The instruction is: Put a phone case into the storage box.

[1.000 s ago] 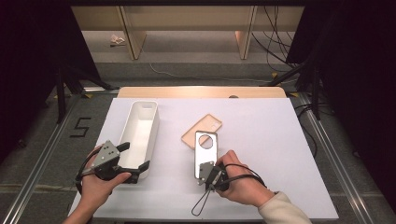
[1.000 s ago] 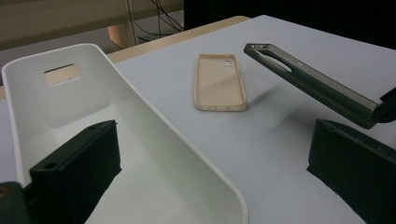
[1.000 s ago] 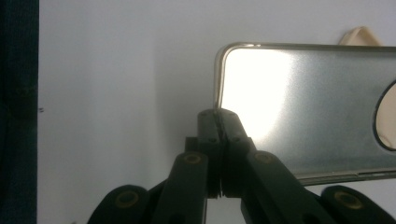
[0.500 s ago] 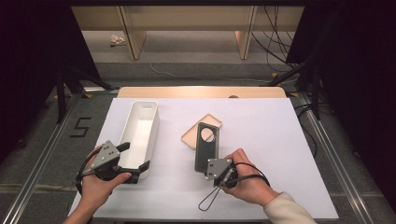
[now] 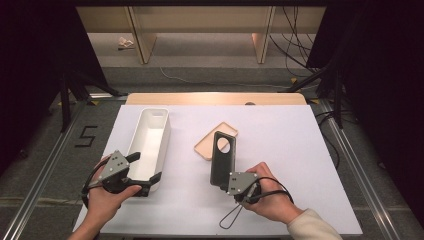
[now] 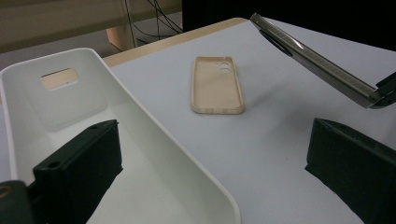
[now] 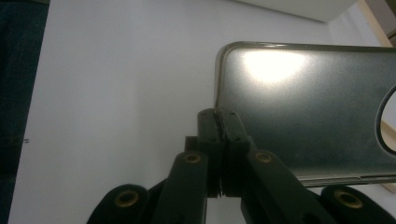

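Two grippers in play: right gripper (image 5: 231, 185) (jaws clenched on dark phone case (image 5: 222, 159)) has lifted it, tilted, off the tan case (image 5: 216, 140) at 11 o'clock, likely binning next; left gripper (image 5: 149, 170) open, straddling white bin (image 5: 150, 140) wall.

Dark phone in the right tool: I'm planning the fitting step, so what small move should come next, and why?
Probably carry the dark phone over the tan case and level it. The right tool pinches its near end, lifted and tilted above the table, and the case lies open side up just beyond.
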`<state>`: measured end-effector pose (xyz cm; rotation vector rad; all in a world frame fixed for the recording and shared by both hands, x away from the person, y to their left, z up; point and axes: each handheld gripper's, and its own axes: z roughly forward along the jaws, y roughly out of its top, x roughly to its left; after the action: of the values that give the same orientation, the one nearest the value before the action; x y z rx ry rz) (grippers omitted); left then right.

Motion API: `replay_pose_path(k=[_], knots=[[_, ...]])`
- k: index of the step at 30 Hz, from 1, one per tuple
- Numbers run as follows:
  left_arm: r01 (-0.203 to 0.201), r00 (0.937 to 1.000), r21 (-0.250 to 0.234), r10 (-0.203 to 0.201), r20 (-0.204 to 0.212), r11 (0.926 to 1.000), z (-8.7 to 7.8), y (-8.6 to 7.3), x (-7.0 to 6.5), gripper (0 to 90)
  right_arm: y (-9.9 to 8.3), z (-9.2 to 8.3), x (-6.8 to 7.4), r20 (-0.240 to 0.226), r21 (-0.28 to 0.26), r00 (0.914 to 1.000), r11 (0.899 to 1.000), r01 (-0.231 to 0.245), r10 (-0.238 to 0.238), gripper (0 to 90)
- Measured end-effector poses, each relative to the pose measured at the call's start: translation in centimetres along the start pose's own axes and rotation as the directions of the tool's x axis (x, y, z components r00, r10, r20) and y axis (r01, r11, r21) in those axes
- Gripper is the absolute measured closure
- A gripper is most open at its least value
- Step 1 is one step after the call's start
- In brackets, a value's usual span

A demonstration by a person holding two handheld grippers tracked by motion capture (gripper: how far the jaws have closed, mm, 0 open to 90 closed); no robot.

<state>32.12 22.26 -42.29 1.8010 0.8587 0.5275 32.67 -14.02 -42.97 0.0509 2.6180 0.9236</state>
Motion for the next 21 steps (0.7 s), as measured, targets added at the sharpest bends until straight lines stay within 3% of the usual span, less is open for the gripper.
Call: replay_pose_path(k=[5, 11, 21], knots=[[-0.005, 1.0000, -0.001, 0.005, 0.001, 1.0000, 0.0, 0.1, -0.1, 3.1, -1.0, -1.2, -0.1, 0.018, -0.030, 0.9997, 0.999, -0.015, 0.016, 89.7], [0.009, 0.9997, 0.012, -0.009, 0.023, 0.9999, 0.4, 0.7, -0.5, 3.9, -1.7, -1.8, 0.6, 0.015, -0.021, 0.9997, 1.000, -0.021, 0.022, 89.7], [0.010, 0.9990, 0.032, -0.011, 0.043, 0.9994, 2.2, 2.2, -1.3, 5.1, -1.5, -1.9, 1.0, 0.010, -0.018, 0.9999, 1.000, -0.014, 0.014, 89.7]])
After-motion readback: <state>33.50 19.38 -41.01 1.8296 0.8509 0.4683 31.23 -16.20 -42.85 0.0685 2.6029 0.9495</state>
